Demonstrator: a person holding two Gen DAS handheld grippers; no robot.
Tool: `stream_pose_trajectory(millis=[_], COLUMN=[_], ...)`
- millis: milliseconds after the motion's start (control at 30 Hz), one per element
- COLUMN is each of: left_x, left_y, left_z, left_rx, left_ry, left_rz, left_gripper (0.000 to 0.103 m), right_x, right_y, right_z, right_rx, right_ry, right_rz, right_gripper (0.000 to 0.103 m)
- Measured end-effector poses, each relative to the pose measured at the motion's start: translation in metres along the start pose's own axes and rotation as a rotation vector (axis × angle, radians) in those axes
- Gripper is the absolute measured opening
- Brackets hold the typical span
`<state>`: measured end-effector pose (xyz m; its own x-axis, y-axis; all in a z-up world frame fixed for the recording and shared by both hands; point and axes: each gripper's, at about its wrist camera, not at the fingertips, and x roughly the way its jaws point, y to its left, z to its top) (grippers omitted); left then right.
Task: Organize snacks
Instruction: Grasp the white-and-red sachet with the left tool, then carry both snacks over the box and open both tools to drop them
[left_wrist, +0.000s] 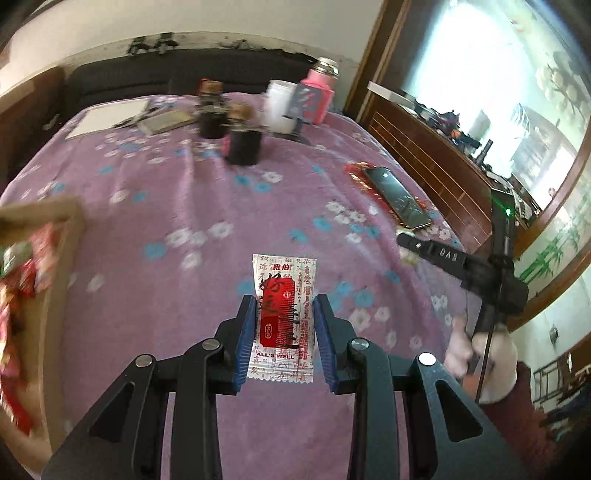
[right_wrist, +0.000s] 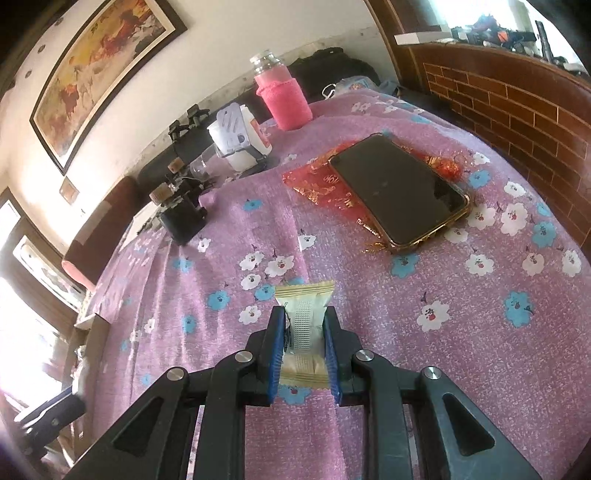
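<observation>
Two grippers over purple floral cloth (left_wrist: 177, 192): left gripper (left_wrist: 284, 343), lower centre, clamping red-and-white snack packet (left_wrist: 284, 317); right gripper (right_wrist: 304, 350), lower centre, clamping cream wafer packet (right_wrist: 304, 314). Snack-filled box (left_wrist: 55, 266) at left edge.

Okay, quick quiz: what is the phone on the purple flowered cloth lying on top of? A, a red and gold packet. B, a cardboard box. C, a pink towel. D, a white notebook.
A: in the right wrist view the phone lies face up across a red and gold packet, whose edges stick out around it on the cloth.
</observation>
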<state>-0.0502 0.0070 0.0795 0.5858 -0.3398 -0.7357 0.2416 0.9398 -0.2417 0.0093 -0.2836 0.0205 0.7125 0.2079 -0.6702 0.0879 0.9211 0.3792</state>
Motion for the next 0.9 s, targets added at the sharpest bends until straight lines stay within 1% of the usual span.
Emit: stream_pose_trajectory(millis=[133,233,367,500,567,667,800,900], left_x=[-0.024,-0.045,-0.075,-0.094,-0.101,-0.108,-0.105,-0.098], left_y=[0.031,0.061,0.106,0.147,0.165,0.183,0.204,0.208], left_z=[-0.020,-0.033,-0.048,-0.061,-0.069,-0.079,-0.090,-0.095], left_rx=[-0.094,-0.171,-0.268,-0.365,-0.409,-0.454,-0.490,-0.488], left_ry=[-0.031,-0.056,-0.091,-0.122,-0.136,-0.145,-0.114,-0.089], left_rz=[-0.014,-0.007,0.033,0.066,0.082,0.106,0.128,0.114], left_gripper=[0.029,0.029,0.029,0.029,0.029,0.029,0.029,0.029], right_x=[-0.001,0.000,-0.011,-0.022,-0.024,-0.022,-0.012,-0.001], right_y=[0.007,0.020,0.057,0.115,0.151,0.200,0.259,0.303], right_z=[-0.002,-0.005,-0.016,-0.030,-0.037,-0.048,-0.068,-0.089], right_rx=[-0.034,-0.075,-0.145,-0.254,-0.313,-0.394,-0.481,-0.536], right_ry=[-0.019,-0.011,0.012,0.028,0.046,0.078,0.139,0.202], right_rz=[-0.024,-0.040,0.002,0.077,0.128,0.188,0.263,0.322], right_gripper=[0.021,0.021,0.021,0.021,0.021,0.021,0.020,0.020])
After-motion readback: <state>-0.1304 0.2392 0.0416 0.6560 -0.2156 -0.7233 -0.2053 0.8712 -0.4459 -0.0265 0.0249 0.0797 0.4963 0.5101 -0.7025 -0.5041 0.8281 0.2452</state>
